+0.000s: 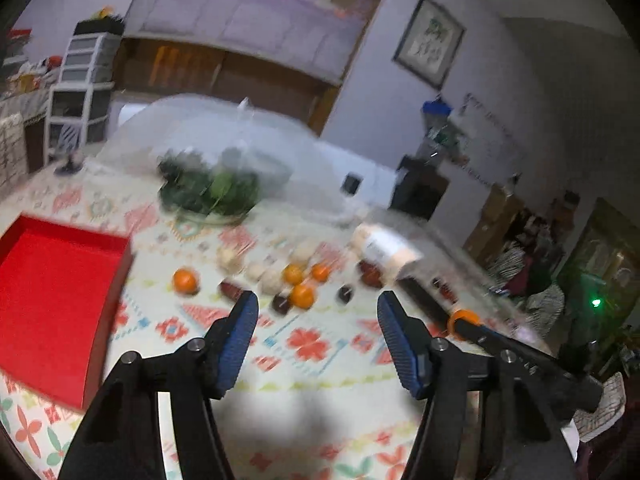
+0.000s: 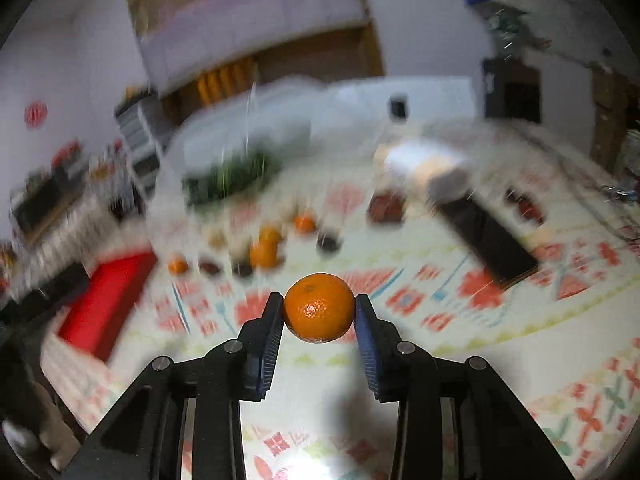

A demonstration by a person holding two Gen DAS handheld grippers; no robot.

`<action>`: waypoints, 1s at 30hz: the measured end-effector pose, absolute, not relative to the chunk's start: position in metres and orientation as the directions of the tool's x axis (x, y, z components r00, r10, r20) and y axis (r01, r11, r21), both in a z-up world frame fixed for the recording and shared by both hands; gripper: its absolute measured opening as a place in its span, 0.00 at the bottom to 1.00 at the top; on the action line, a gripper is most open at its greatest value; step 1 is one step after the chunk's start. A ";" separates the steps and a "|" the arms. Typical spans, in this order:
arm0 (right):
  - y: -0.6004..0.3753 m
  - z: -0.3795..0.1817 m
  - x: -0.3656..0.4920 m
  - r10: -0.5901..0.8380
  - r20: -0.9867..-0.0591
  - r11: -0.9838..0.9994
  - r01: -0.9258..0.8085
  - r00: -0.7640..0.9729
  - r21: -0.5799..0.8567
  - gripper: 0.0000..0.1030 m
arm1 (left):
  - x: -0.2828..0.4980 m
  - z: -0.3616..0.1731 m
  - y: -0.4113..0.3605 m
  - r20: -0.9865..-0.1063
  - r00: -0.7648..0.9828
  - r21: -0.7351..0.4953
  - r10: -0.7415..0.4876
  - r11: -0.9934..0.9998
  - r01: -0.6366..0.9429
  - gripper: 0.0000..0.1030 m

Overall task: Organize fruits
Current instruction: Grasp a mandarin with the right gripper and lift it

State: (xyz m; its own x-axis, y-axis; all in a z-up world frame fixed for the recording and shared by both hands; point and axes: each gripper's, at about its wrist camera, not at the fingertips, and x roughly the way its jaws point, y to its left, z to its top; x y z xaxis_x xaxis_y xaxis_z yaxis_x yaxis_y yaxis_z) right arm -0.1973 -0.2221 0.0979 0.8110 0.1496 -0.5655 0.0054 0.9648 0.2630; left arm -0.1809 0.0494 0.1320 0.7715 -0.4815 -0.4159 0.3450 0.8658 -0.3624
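Left tool (image 1: 318,316): jaws apart, nothing between them, above the tabletop (image 1: 320,364); loose fruits (image 1: 298,280) just ahead, red tray (image 1: 48,280) at left.
Right tool (image 2: 319,312): clamped on an orange (image 2: 319,307) at its widest girth. Likely light, soft-skinned; squeeze gently.

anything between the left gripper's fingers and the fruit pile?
No. In the left wrist view the left gripper is open and empty; only bare patterned tablecloth lies between its fingers, and the fruit pile sits just beyond the tips.
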 end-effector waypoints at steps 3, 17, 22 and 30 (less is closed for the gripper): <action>-0.248 0.136 -0.223 0.123 -0.472 0.949 0.035 0.873 0.312 0.37 | -0.188 0.160 0.036 -0.373 0.751 -0.380 -0.545 0.828 0.412 0.60; -0.319 0.304 -0.304 -0.136 -0.264 0.949 0.202 0.955 0.241 0.37 | -0.233 0.289 0.024 -0.195 0.613 -0.419 -0.766 0.630 0.654 0.60; -0.339 0.385 -0.338 -0.223 -0.176 0.933 0.262 0.959 0.246 0.38 | -0.249 0.359 0.065 -0.127 0.669 -0.372 -0.732 0.661 0.652 0.60; -0.349 0.492 -0.352 -0.288 -0.164 0.926 0.318 0.943 0.203 0.38 | -0.252 0.446 0.127 -0.152 0.904 -0.124 -0.400 0.915 0.384 0.73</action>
State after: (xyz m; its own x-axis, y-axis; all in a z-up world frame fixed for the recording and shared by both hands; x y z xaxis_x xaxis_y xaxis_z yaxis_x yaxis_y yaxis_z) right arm -0.3518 -0.3493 0.4916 0.9434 -0.2882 -0.1639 0.3181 0.9262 0.2025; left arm -0.2524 0.1269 0.4465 0.9040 -0.3997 -0.1520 0.3838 0.9151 -0.1238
